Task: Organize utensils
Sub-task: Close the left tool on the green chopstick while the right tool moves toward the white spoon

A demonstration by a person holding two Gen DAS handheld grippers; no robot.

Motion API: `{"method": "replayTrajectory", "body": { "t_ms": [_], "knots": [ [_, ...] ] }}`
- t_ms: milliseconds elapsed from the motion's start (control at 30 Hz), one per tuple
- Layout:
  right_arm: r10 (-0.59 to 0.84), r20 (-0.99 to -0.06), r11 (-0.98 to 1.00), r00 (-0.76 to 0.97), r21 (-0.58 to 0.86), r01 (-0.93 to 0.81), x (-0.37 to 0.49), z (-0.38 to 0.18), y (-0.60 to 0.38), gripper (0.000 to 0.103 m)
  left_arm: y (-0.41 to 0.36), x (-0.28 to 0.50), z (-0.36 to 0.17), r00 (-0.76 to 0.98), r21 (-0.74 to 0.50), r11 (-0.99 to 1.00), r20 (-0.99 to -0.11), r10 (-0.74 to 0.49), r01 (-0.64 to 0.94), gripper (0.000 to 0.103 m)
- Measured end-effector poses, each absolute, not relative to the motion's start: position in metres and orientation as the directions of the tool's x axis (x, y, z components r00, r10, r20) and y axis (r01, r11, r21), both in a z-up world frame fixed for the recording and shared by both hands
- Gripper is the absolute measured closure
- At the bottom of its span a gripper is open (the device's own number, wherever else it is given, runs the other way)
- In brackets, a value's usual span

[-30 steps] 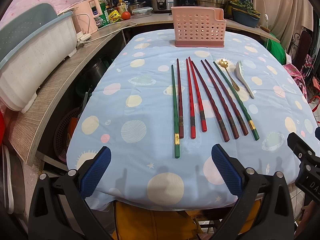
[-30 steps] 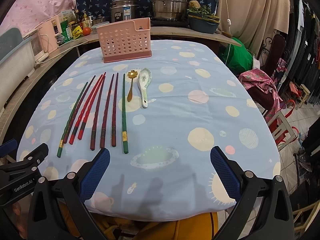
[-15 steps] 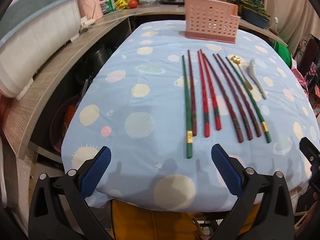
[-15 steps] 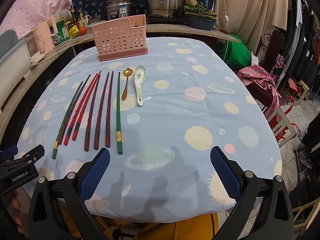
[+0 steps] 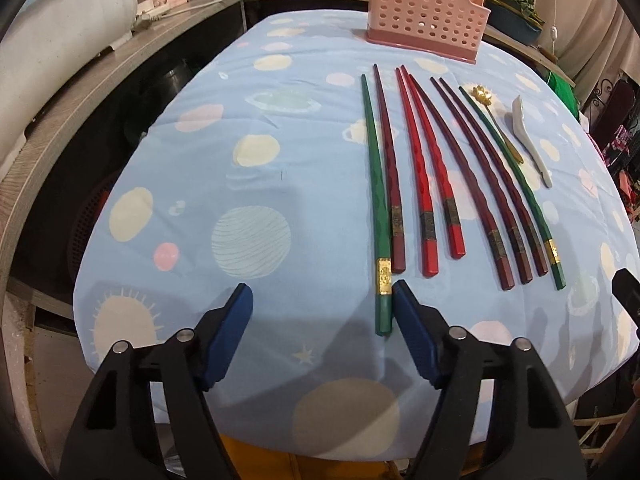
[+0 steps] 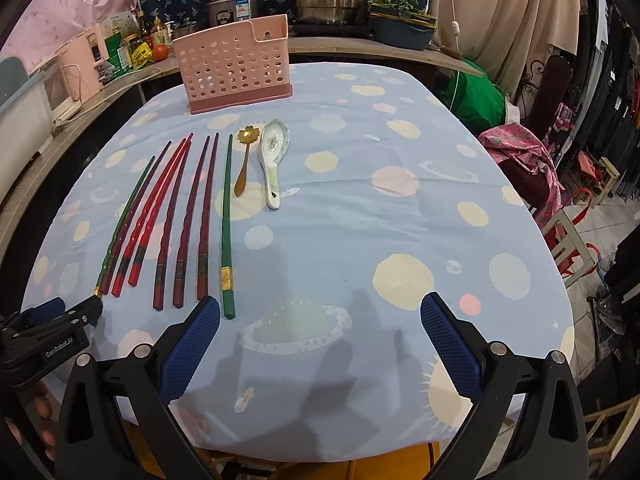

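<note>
We logged both grippers open and empty, the left gripper (image 5: pixel 322 312) straddling the butt of the leftmost green chopstick (image 5: pixel 378 216) on the tablecloth (image 5: pixel 248 160); closing there risked snagging cloth or the touching maroon chopstick (image 5: pixel 390 176).

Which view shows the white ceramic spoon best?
The right wrist view: the white ceramic spoon lies face-up there, bowl pattern and handle fully visible beside the gold spoon. The left wrist view catches it only edge-on near the frame's right side, thin and distorted.
</note>
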State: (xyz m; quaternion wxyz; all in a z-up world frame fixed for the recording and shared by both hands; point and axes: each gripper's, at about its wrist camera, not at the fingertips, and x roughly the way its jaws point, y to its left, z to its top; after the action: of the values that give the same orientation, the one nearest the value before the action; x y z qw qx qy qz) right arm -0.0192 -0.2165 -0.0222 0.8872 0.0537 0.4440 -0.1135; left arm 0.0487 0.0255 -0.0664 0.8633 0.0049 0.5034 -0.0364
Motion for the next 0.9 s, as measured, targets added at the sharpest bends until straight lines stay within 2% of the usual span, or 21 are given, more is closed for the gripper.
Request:
{"method": "replayTrajectory", "body": {
  "t_ms": [33,133,233,300,333,400,467,767,900],
  "knots": [
    [-0.152,-0.802,0.969,0.578,-0.005,0.249,-0.018,-0.023,-0.216,0.007,0.026,0.049,-0.066,0.491,-0.032,0.997,-0.869,-0.064,0.073,0.037],
    [-0.150,-0.804,0.969,0.575,-0.004,0.246,-0.014,-0.024,-0.216,0.007,0.030,0.048,-0.065,0.495,-0.040,0.996,-0.865,-0.074,0.079,0.049],
    [-0.148,-0.805,0.971,0.574,-0.009,0.239,-0.008,-0.026,-0.215,0.007,0.034,0.049,-0.063,0.496,-0.054,0.995,-0.864,-0.088,0.082,0.063],
    [-0.142,-0.804,0.973,0.577,-0.007,0.231,-0.005,-0.027,-0.214,0.007,0.037,0.050,-0.062,0.495,-0.072,0.994,-0.863,-0.105,0.086,0.078],
    [-0.138,-0.802,0.974,0.581,-0.004,0.226,-0.003,-0.026,-0.214,0.007,0.038,0.052,-0.062,0.493,-0.079,0.993,-0.863,-0.112,0.087,0.081],
    [-0.132,-0.797,0.976,0.590,0.001,0.219,0.004,-0.026,-0.215,0.010,0.038,0.055,-0.062,0.493,-0.090,0.992,-0.861,-0.124,0.093,0.093],
    [-0.124,-0.791,0.977,0.599,0.007,0.212,0.013,-0.026,-0.218,0.015,0.037,0.059,-0.062,0.494,-0.098,0.991,-0.859,-0.133,0.096,0.094],
    [-0.056,-0.800,0.982,0.598,0.063,0.176,0.070,-0.037,-0.228,0.056,0.031,0.076,-0.062,0.497,-0.094,0.990,-0.857,-0.136,0.108,0.096],
    [-0.030,-0.809,0.986,0.587,0.072,0.150,0.088,-0.044,-0.224,0.066,0.032,0.078,-0.062,0.495,-0.098,0.990,-0.858,-0.136,0.103,0.096]
  ]
}}
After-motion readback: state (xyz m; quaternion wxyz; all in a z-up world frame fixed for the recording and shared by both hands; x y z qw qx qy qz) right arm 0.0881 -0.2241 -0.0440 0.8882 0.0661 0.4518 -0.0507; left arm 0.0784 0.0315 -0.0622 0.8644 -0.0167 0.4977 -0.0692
